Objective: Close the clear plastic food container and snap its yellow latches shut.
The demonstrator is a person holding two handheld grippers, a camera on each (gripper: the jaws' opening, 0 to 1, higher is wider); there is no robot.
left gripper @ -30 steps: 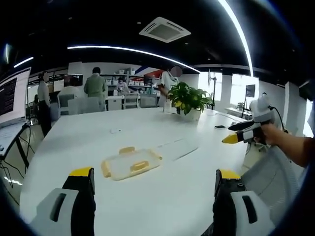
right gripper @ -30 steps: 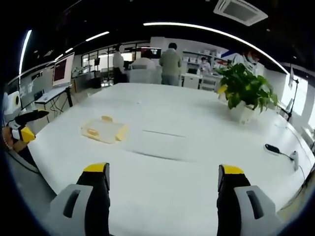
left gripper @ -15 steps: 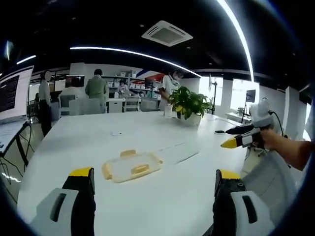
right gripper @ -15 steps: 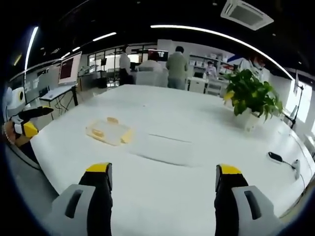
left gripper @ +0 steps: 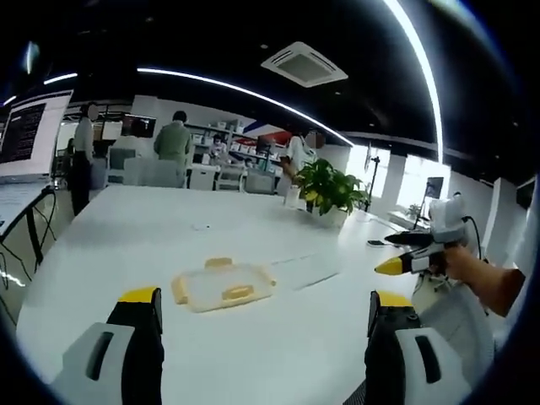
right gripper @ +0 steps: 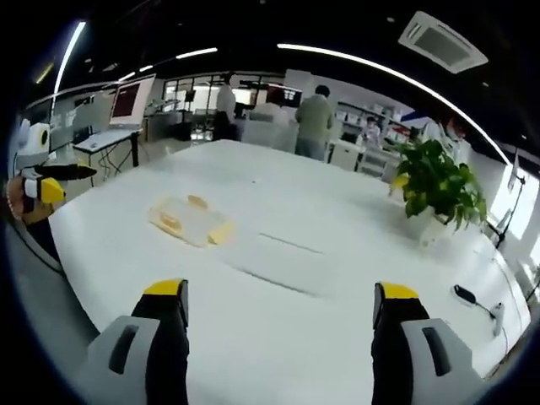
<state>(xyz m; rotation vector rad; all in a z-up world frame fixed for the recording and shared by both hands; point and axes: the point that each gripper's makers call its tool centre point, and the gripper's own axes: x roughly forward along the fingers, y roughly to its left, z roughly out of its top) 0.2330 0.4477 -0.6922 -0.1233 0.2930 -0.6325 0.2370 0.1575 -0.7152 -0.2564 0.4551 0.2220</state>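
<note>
Container (left gripper: 224,285) of clear plastic with yellow latches (left gripper: 238,293) lies flat on the white table (left gripper: 278,337), ahead of the left gripper (left gripper: 266,308) and a little toward its left jaw. Both jaws of this gripper are spread wide with nothing between them, well short of the container. In the right gripper view the same container (right gripper: 190,223) sits ahead and off beyond the left jaw, and the right gripper (right gripper: 278,304) also has its jaws spread wide and empty, well apart from the container. Each gripper appears at the edge of the other's view, held out over the table's edge in a hand. A potted plant (right gripper: 436,186) stands farther along the table, and people (left gripper: 173,148) stand at desks beyond it. My judgement: the task has barely begun; neither gripper touches the container, whether its lid is fully seated is too small to tell, and the latches are yet to be pressed. No brand, label or writing can be read
</note>
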